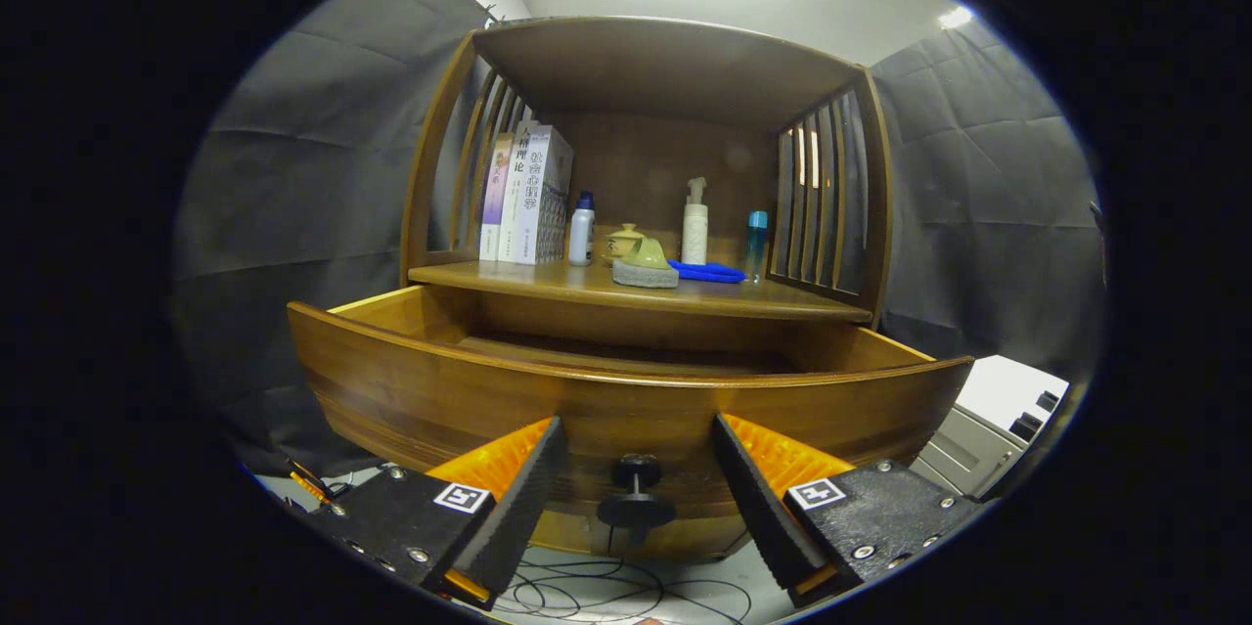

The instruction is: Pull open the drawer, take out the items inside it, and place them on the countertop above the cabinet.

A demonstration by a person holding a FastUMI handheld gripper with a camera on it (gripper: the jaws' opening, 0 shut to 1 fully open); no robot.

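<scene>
Gripper view. Gripper (636, 468): fingers spread wide, pinching nothing, one to either side of the drawer knob (636, 493), which stands free in the gap between them. Drawer (469, 390): wooden, pulled well out of the cabinet (636, 77); its curved front panel lies just ahead of the fingertips. The drawer's inside is seen at a shallow angle over the front edge; only a strip of bare floor shows, and whether anything lies in it cannot be told. Countertop (548, 281) above the drawer, under the cabinet's roof and between slatted sides, carrying from left to right: three upright books (523, 200) leaning together; a small white bottle with a blue cap (581, 229); a small lidded cup (623, 242) behind a green-topped sponge (646, 265); a folded blue cloth (709, 271); a tall white pump bottle (694, 224) standing behind the cloth; a slim teal bottle (757, 242) near the right slats. Below the drawer: loose black cables (606, 596) on a pale floor.
</scene>
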